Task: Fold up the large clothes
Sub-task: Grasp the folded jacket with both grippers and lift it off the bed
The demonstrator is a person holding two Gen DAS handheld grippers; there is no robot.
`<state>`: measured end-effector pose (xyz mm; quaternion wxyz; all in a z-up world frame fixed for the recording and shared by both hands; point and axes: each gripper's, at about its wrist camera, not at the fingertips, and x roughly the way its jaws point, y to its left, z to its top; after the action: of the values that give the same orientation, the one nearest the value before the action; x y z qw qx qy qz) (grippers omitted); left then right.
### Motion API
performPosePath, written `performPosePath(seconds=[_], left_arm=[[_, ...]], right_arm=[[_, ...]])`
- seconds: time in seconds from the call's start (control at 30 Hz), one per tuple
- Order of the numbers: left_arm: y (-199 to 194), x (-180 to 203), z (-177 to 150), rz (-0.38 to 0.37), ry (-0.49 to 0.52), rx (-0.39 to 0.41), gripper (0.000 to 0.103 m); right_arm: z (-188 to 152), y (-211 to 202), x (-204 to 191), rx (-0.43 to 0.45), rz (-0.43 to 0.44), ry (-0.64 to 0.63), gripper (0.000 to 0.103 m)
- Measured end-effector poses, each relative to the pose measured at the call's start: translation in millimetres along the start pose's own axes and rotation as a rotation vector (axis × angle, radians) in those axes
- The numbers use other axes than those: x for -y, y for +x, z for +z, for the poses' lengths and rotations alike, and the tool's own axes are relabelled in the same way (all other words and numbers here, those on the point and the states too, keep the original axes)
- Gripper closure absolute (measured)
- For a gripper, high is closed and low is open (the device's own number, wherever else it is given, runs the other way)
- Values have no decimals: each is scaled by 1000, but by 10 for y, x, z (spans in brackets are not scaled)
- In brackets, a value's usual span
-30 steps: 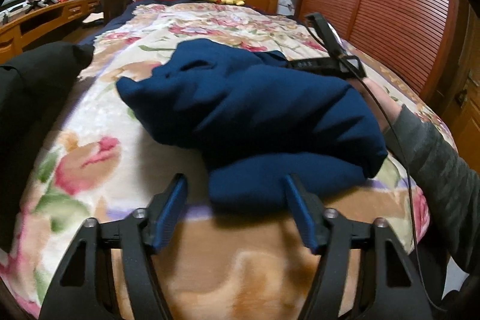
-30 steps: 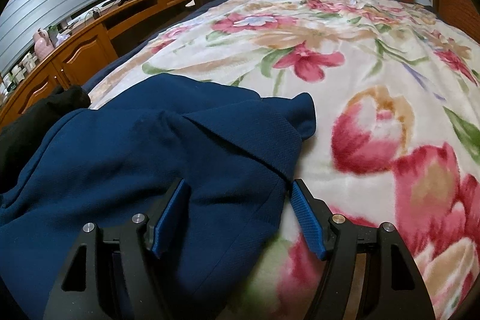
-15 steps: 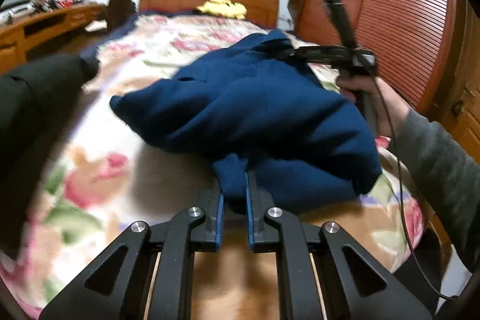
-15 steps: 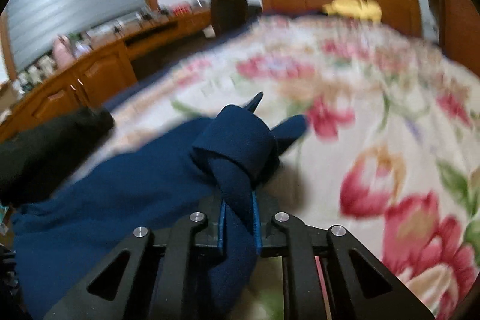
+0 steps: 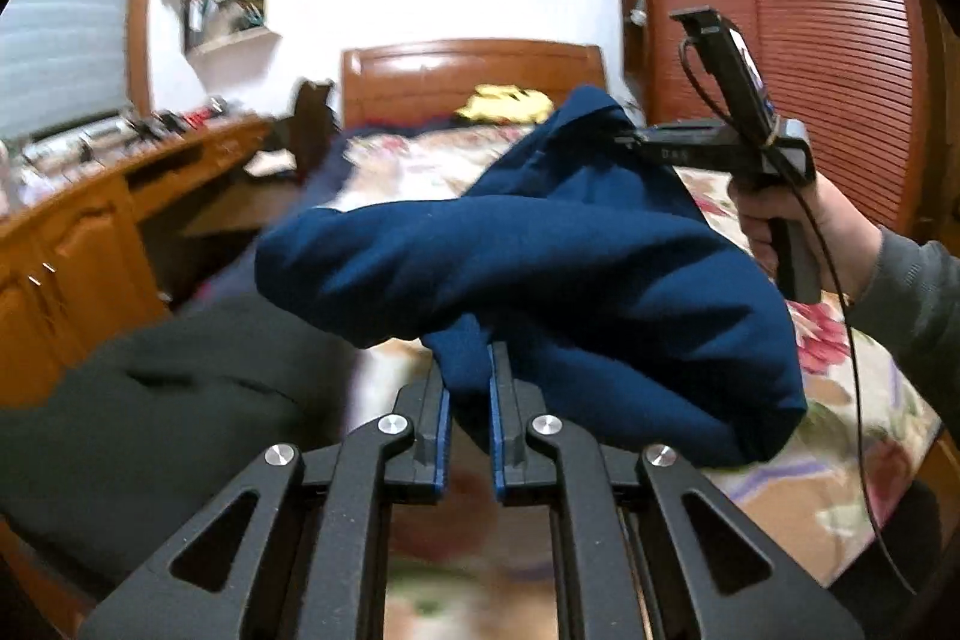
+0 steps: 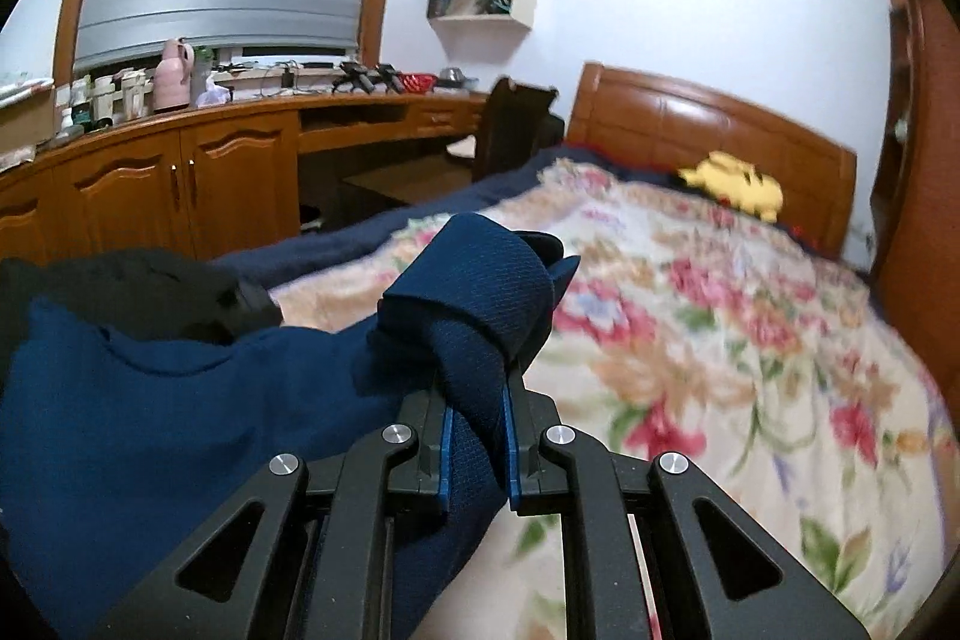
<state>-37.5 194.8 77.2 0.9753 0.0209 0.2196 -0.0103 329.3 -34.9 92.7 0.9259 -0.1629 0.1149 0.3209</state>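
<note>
A dark blue garment [image 5: 570,274] hangs bunched between my two grippers above the flowered bedspread [image 6: 720,340]. My left gripper [image 5: 467,388] is shut on a fold at its near edge. In the right wrist view my right gripper [image 6: 476,412] is shut on another bunched fold of the blue garment [image 6: 180,430], which trails away to the left. The left wrist view also shows the right gripper [image 5: 624,139] at the far upper corner of the cloth, held by a hand [image 5: 798,226] in a grey sleeve.
A black garment [image 5: 150,430] lies at the bed's left side. A yellow plush toy [image 6: 735,184] rests by the wooden headboard [image 6: 708,124]. Along the left wall runs a wooden desk [image 6: 180,160] with clutter and a dark chair [image 6: 516,124]. A slatted wardrobe [image 5: 780,10] stands at right.
Both grippers went from open around the blue garment's edges to shut on it, then rose, lifting the cloth off the bedspread. The views tilted up toward the walls.
</note>
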Motion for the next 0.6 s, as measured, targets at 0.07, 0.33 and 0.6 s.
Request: performPosePath(seconds=[0.07,0.33,0.6], left_arm=[[-112,-242,106,51,2,23,92],[-582,-1362,-30,290,-52,72,92],[-518,-1997,-702,449,-163,-69,92]], right_arm=[[193,12,-208,22,-2,-27,91],[909,285,-1302,115,115,-56,91],[547,1059,-2306,-34,231,-73,86]])
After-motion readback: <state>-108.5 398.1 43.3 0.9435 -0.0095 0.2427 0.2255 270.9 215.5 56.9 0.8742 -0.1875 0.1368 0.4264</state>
